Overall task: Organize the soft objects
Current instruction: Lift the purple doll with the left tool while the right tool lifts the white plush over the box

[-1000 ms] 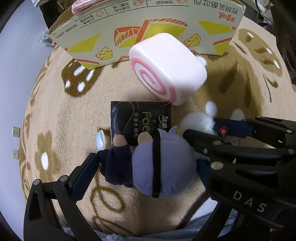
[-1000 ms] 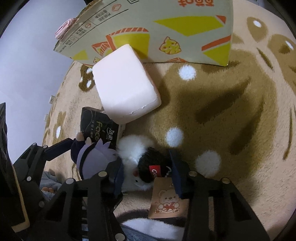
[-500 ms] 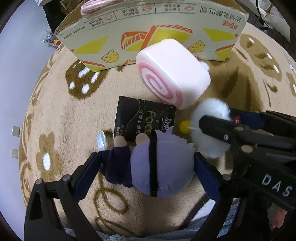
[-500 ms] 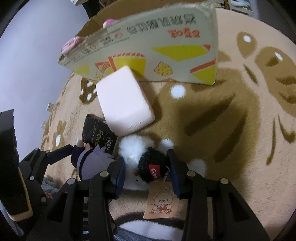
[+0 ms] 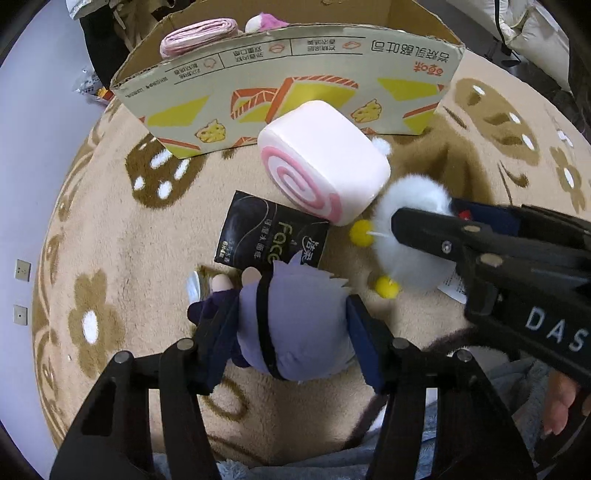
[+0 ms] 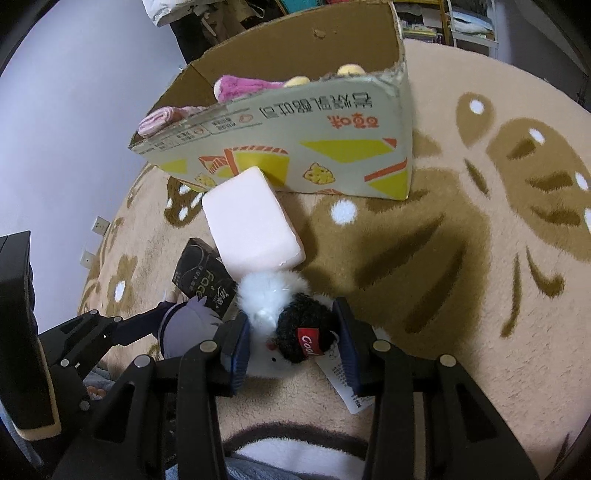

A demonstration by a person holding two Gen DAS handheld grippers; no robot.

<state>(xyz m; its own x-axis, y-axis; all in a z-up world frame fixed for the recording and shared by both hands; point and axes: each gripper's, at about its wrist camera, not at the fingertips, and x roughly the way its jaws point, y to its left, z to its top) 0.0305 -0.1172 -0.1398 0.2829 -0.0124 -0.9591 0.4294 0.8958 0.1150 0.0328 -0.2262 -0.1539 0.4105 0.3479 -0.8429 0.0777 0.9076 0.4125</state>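
My left gripper (image 5: 291, 332) is shut on a purple-haired plush doll (image 5: 295, 325) and holds it above the rug. My right gripper (image 6: 291, 343) is shut on a white fluffy plush with a black knit hat (image 6: 291, 325); this plush also shows in the left wrist view (image 5: 410, 229). A pink swirl-roll cushion (image 5: 325, 162) and a black tissue pack (image 5: 273, 236) lie on the rug in front of an open cardboard box (image 5: 295, 85). The box (image 6: 295, 147) holds a magenta plush (image 6: 240, 86) and a pink rolled item (image 6: 159, 118).
A beige rug with brown flower patterns (image 6: 498, 221) covers the floor. A lavender wall with outlets (image 5: 22, 269) runs along the left. Shelving stands behind the box at the far right (image 6: 472, 22).
Both grippers have risen and drawn back from the rug with their plush toys. The box's inside has come into view. The right gripper's plush has lifted off the rug.
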